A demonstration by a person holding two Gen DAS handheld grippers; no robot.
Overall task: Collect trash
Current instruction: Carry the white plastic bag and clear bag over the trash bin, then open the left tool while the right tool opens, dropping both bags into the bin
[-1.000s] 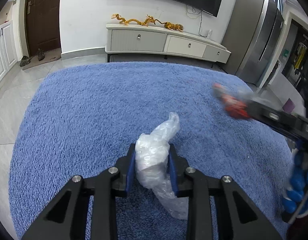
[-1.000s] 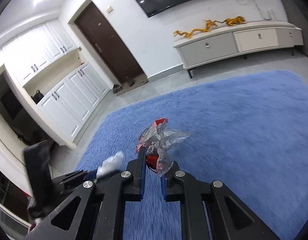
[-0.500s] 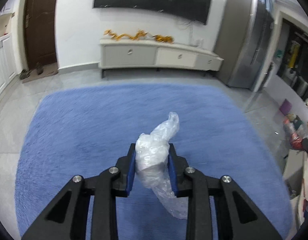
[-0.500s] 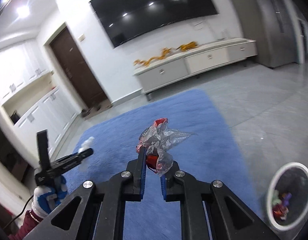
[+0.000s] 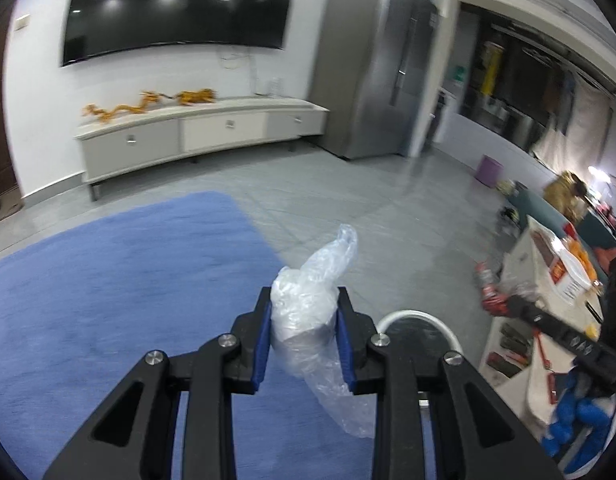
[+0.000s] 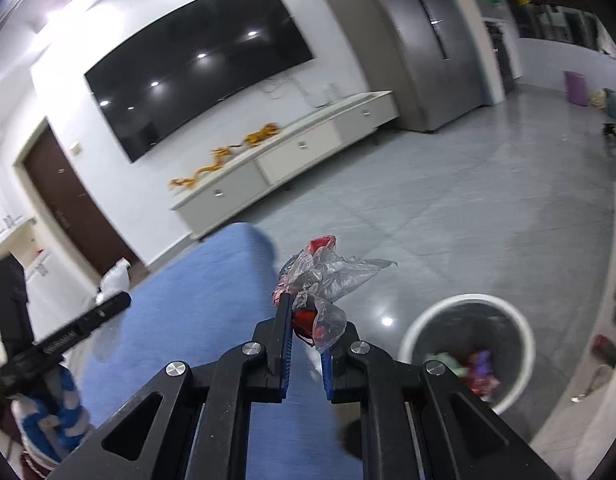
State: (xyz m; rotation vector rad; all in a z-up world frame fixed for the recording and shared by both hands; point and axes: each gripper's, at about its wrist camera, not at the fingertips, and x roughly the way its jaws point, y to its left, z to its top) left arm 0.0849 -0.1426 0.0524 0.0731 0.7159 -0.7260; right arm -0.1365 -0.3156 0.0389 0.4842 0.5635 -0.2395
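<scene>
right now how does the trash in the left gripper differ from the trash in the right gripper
The clear plastic bag in the left gripper is colourless and bunched into one thick wad; the red-and-clear wrapper in the right gripper shows red and splays out in thin, crinkled flaps. The bag hangs down below the gripper; the wrapper mostly sticks up above it. Both are crumpled plastic, pinched and held off the floor.

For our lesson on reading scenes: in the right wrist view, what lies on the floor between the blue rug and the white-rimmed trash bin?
Only bare grey tile floor, shiny with a light reflection, separates the blue rug from the trash bin in the right wrist view.
</scene>
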